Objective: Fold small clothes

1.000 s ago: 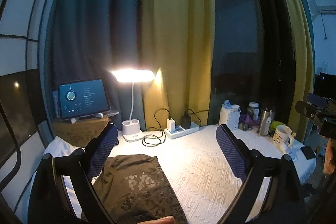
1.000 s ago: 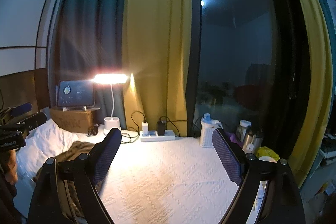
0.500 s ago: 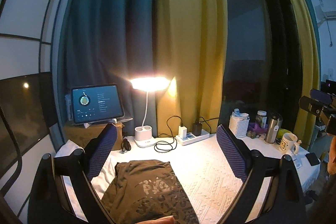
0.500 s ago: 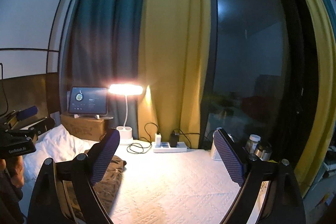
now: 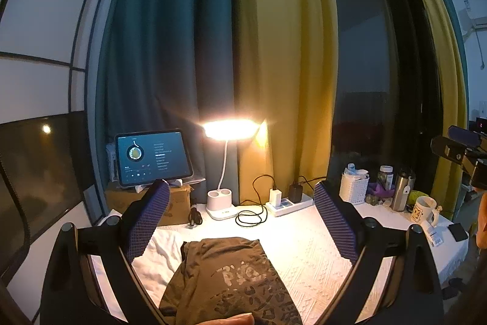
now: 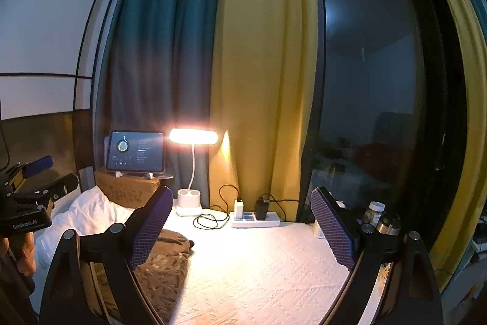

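An olive-brown garment (image 5: pixel 228 279) with a pale print lies folded on the white textured cover (image 5: pixel 304 252), low in the left wrist view. My left gripper (image 5: pixel 240 200) hangs above it, open, with nothing between its fingers. In the right wrist view the same garment (image 6: pixel 164 261) sits at the lower left, partly behind the left finger (image 6: pixel 149 227). My right gripper (image 6: pixel 241 203) is open and empty over the bare cover, to the right of the garment. A person's fingertip (image 5: pixel 231 319) shows at the bottom edge.
A lit desk lamp (image 5: pixel 228 130), a tablet (image 5: pixel 152 156) on a cardboard box (image 5: pixel 176 206), a power strip (image 5: pixel 289 201) and a coiled cable (image 5: pixel 249 217) line the back. A basket (image 5: pixel 353 188), flask, mug (image 5: pixel 423 207) and phone stand at the right. A white pillow (image 6: pixel 85 215) lies left.
Both views have drawn back and swung left. The garment now sits centred under the left gripper and shows more in the right wrist view. Both grippers stay open.
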### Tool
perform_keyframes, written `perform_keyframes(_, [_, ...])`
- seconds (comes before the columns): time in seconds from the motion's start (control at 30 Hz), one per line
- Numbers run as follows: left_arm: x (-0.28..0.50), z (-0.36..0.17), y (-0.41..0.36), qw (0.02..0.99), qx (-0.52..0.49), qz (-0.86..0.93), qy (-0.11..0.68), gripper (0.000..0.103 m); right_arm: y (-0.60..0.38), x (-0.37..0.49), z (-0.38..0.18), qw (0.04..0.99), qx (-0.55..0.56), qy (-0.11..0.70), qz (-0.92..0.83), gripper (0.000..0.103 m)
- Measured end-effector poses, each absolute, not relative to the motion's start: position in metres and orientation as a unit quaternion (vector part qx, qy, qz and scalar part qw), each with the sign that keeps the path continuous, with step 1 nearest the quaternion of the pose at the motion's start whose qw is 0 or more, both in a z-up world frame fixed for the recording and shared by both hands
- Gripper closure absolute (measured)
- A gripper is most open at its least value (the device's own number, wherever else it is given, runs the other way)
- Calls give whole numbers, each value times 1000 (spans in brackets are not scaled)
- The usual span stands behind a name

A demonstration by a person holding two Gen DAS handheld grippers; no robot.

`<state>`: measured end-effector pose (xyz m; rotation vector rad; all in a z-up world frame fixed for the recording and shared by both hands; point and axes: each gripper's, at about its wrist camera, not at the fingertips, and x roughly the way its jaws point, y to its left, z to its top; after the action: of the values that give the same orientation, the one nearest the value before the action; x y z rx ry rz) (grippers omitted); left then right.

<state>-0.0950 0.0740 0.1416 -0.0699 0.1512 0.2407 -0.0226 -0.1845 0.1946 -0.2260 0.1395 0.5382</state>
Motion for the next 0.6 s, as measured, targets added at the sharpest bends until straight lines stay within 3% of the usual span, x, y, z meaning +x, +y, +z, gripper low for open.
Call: perform_keyframes(0.6, [-88,139,75,989,-36,116,89,8,-184,-14,192,953,-112,82,268,9])
